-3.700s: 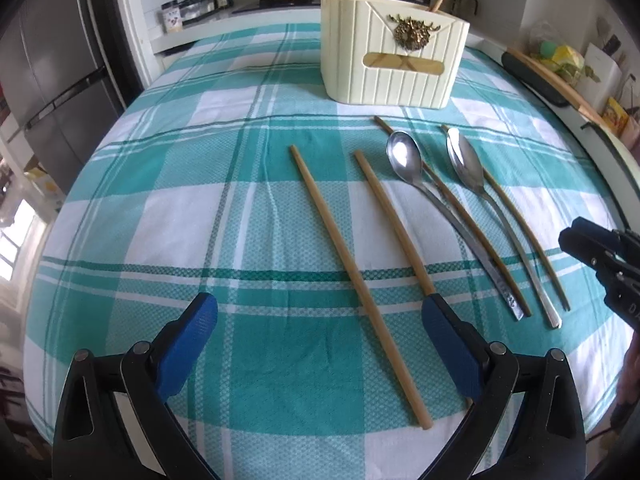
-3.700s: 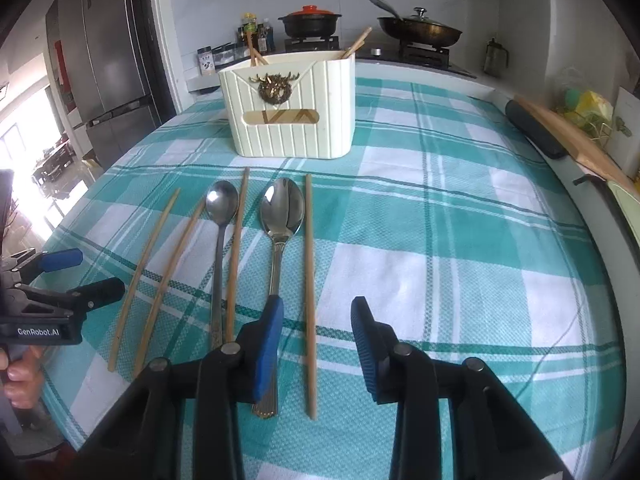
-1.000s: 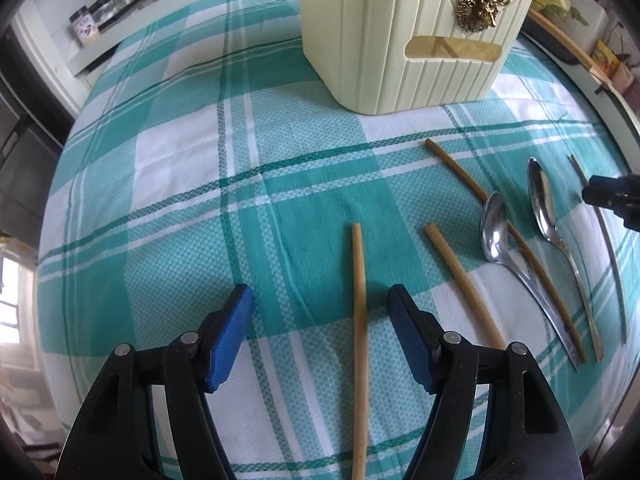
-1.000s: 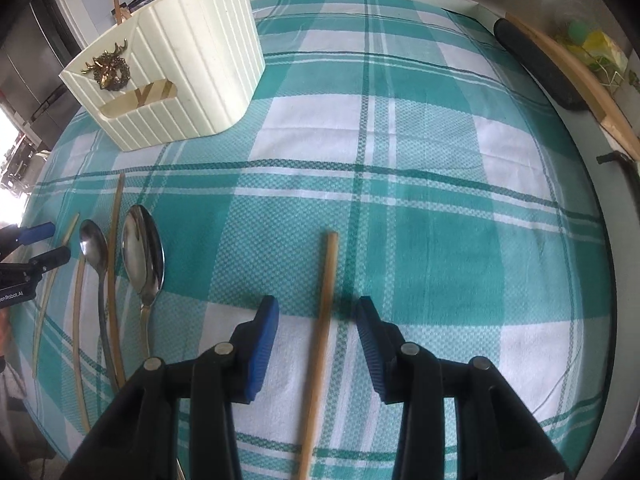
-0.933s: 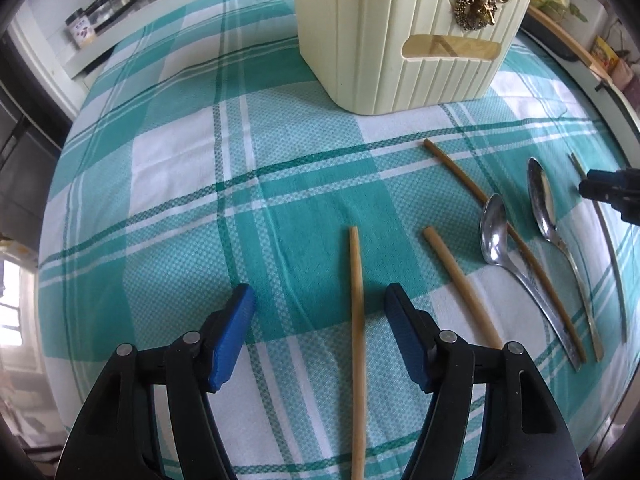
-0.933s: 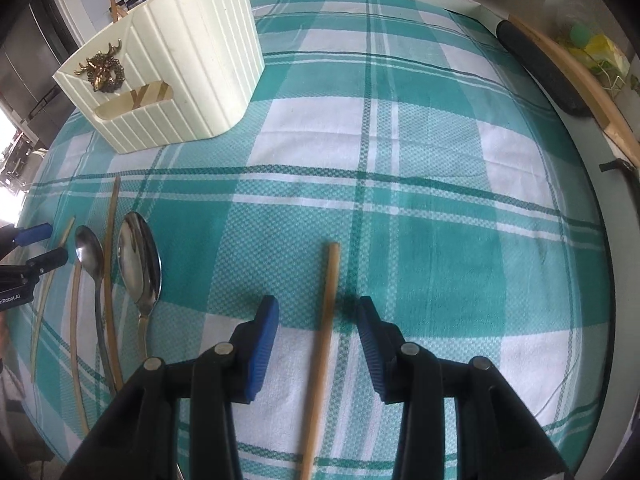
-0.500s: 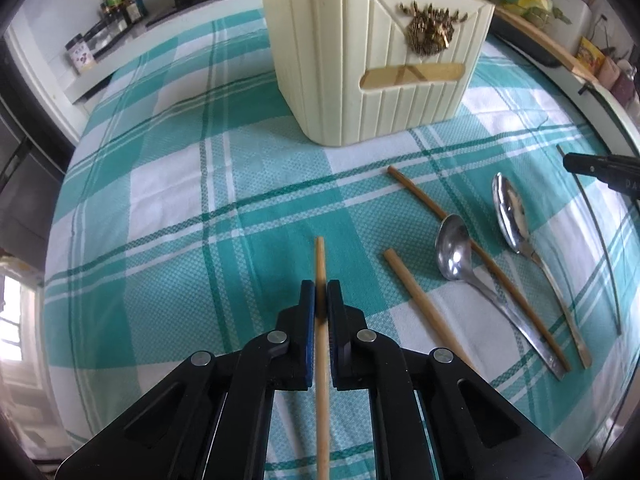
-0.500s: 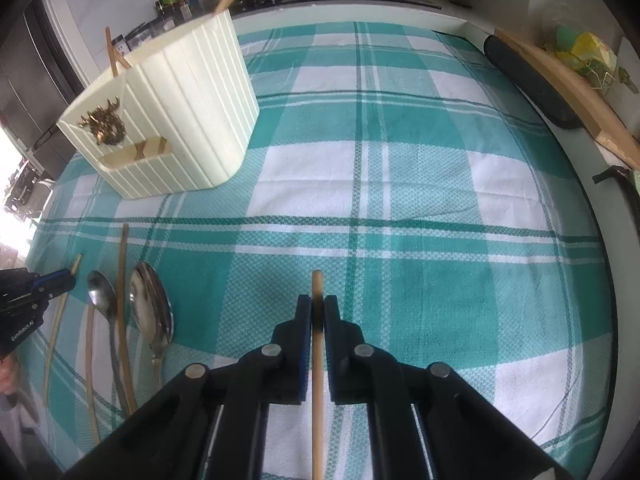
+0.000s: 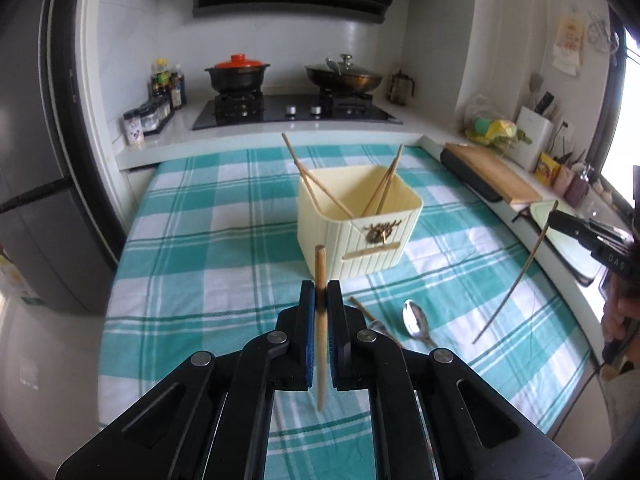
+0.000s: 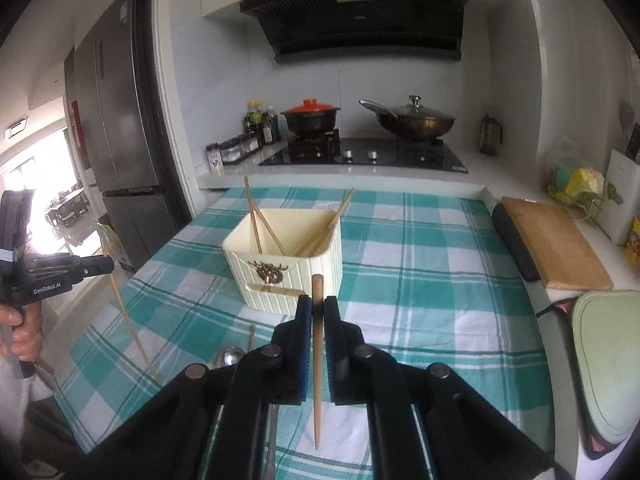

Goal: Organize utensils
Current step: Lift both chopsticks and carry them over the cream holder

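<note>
My left gripper [image 9: 320,296] is shut on a bamboo chopstick [image 9: 320,264], held in the air above the teal checked cloth. My right gripper [image 10: 318,306] is shut on a second chopstick [image 10: 317,288], also lifted. Each view shows the other gripper at its edge with its chopstick hanging down. The cream utensil holder [image 9: 360,236] [image 10: 288,276] stands ahead of both grippers with several chopsticks leaning inside. Two spoons [image 9: 414,318] and another chopstick [image 9: 362,308] lie on the cloth [image 9: 200,280] in front of the holder.
Behind the table is a hob [image 9: 296,110] with an orange-lidded pot [image 9: 238,74] and a lidded wok [image 9: 344,76]. Spice bottles [image 9: 148,118] stand at the back left. A wooden board [image 10: 556,248] and a dark roll [image 10: 516,244] lie at the right. A fridge [image 10: 116,148] stands at the left.
Both grippers closed on a chopstick each and lifted them off the cloth. Both views have risen and tipped up toward the holder and the hob.
</note>
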Motion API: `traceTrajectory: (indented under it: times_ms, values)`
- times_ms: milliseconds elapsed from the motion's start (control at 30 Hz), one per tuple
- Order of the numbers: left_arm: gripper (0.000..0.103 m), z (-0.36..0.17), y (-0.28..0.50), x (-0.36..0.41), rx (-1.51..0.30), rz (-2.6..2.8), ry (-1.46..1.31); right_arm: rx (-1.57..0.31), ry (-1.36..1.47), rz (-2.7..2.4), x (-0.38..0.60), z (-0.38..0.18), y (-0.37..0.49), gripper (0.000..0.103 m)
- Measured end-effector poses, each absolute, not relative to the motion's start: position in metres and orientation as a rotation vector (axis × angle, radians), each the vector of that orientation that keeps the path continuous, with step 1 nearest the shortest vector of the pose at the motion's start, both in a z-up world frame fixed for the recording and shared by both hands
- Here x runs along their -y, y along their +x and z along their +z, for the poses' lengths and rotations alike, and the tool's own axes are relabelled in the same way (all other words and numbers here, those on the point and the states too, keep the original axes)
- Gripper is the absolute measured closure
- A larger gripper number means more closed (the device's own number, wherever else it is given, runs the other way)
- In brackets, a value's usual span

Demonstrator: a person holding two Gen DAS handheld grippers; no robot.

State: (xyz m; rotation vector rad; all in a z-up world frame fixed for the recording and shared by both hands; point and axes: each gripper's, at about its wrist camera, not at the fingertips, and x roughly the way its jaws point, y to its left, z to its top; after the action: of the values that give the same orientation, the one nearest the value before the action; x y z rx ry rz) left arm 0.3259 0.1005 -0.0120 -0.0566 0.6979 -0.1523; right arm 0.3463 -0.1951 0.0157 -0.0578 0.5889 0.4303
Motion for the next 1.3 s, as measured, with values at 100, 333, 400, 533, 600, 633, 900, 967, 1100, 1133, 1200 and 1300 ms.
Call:
traceTrajectory:
  times_ms: [100,333,400,533,600,633,900,967,1100,1133,1200,1300]
  values:
    - [0.099,0.004,0.322,-0.102,-0.657,-0.155,-0.086,-0.52,-0.047,0.431,0.191,0.031,0.341,0.097]
    - [0.099,0.032,0.322,-0.101,-0.585,-0.155,-0.112,-0.432,-0.045,0.42,0.181,0.058,0.344,0.097]
    - [0.099,0.041,0.323,-0.101,-0.568,-0.154,-0.111,-0.42,-0.051,0.418,0.179,0.065,0.347,0.097]
    - [0.099,0.058,0.328,-0.101,-0.539,-0.158,-0.113,-0.408,-0.069,0.419,0.174,0.08,0.358,0.097]
    - [0.099,0.07,0.333,-0.099,-0.52,-0.156,-0.112,-0.395,-0.08,0.416,0.169,0.091,0.366,0.097]
    - [0.099,0.076,0.336,-0.098,-0.506,-0.153,-0.109,-0.387,-0.087,0.419,0.167,0.097,0.37,0.097]
    - [0.099,0.119,0.375,-0.087,-0.385,-0.163,-0.129,-0.297,-0.084,0.426,0.137,0.131,0.416,0.097]
    - [0.099,0.12,0.392,-0.083,-0.381,-0.155,-0.126,-0.285,-0.07,0.428,0.129,0.129,0.431,0.097]
    - [0.099,0.106,0.431,-0.077,-0.428,-0.127,-0.12,-0.324,-0.053,0.442,0.112,0.11,0.468,0.097]
    - [0.099,0.099,0.44,-0.076,-0.446,-0.121,-0.122,-0.343,-0.055,0.445,0.108,0.103,0.477,0.097]
    - [0.099,0.085,0.457,-0.075,-0.486,-0.113,-0.126,-0.403,-0.057,0.461,0.099,0.085,0.496,0.097]
    - [0.099,0.059,0.482,-0.073,-0.56,-0.109,-0.122,-0.54,-0.059,0.484,0.088,0.055,0.524,0.097]
